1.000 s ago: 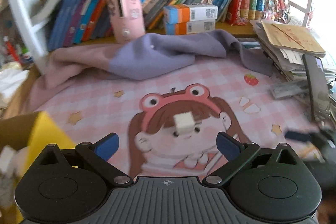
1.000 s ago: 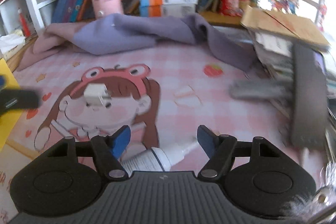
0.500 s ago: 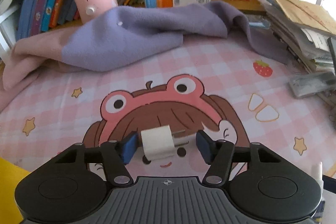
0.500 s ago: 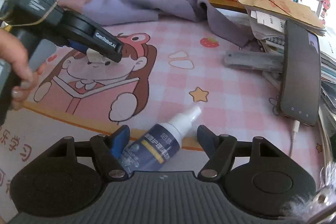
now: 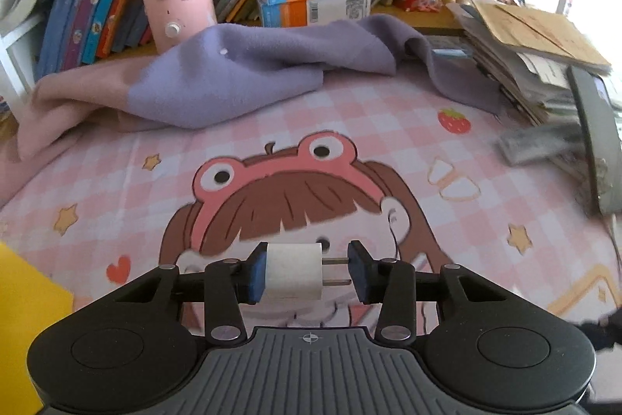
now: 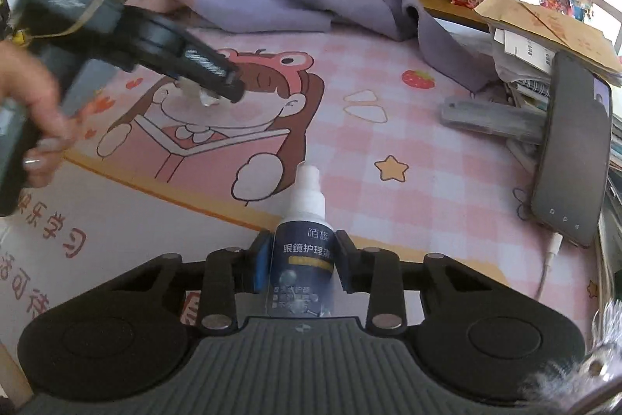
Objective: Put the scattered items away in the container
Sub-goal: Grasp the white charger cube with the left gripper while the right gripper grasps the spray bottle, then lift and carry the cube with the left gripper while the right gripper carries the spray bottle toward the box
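The white plug sits crosswise between the fingers of the left gripper, its flat back against the left pad and its two prongs reaching to the right pad; half a second ago those fingers stood wider on either side of it, so the grip has only just closed, and whether the plug has left the mat I cannot tell. It is over the cartoon girl's face in the middle of the pink checked mat. The spray bottle lies with its white nozzle pointing away toward the mat's middle, near the front edge of the mat, and the right gripper has narrowed onto its dark body where a moment back it only straddled it. So both scattered things look taken up at once, and I'd judge what remains is carrying them to the container, which I take to be the yellow box showing at the left edge of the left gripper's view. From the right gripper's view the left gripper and the hand holding it are over the mat's left half. The purple blanket is bunched along the back edge, the phone leans on the paper stack at the right edge, and books line the shelf behind
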The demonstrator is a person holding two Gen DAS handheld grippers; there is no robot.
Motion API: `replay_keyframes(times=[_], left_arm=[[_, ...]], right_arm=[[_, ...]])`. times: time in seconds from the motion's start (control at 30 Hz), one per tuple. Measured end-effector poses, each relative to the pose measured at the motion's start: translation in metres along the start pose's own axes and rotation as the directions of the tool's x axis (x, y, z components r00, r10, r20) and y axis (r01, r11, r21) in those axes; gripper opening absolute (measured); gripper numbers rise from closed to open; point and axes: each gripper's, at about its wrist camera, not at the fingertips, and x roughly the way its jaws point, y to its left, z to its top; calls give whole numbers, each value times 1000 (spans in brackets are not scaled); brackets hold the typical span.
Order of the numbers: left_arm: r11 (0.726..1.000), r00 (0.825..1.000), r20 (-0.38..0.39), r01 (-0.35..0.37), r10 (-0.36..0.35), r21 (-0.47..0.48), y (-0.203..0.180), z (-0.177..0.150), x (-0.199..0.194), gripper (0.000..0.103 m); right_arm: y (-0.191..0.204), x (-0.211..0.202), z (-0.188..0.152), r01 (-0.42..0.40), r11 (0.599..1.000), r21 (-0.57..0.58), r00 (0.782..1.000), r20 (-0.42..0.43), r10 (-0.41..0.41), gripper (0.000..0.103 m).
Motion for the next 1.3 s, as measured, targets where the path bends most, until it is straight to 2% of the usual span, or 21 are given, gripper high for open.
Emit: replay_keyframes(times=[0.13, 0.33, 0.57, 0.67, 0.7, 0.83, 1.1, 1.3], left_arm=[[1000, 999, -21, 26, -26, -13, -4, -16, -12, 41], [999, 998, -60, 20, -17, 47, -15, -32, -10, 42], [999, 999, -54, 10, -8, 53, -16, -38, -13, 47], [999, 998, -48, 31, -30, 19, -11, -40, -13, 47], [999, 998, -44, 35, -34, 25, -11, -41, -14, 43], [999, 998, -49, 48, -47, 17, -11, -41, -16, 41], [995, 995, 13, 96, -96, 4, -7, -42, -63, 41], [994, 993, 63, 102, -101, -25, 7, -46, -105, 41]], right_arm=[[-1, -4, -4, -11, 1000, -2, 1000, -14, 11, 34], [-1, -5, -5, -17, 1000, -11, 1000, -22, 16, 34], [0, -7, -9, -16, 1000, -15, 1000, -19, 16, 35], [0, -8, -9, -15, 1000, -17, 1000, -20, 15, 36], [0, -8, -9, -14, 1000, -19, 1000, -19, 14, 37], [-1, -7, -9, -32, 999, -25, 999, -20, 31, 31], [3, -19, -5, -70, 998, 2, 997, -14, 70, 31], [16, -41, 2, -93, 995, -17, 995, 28, 94, 31]])
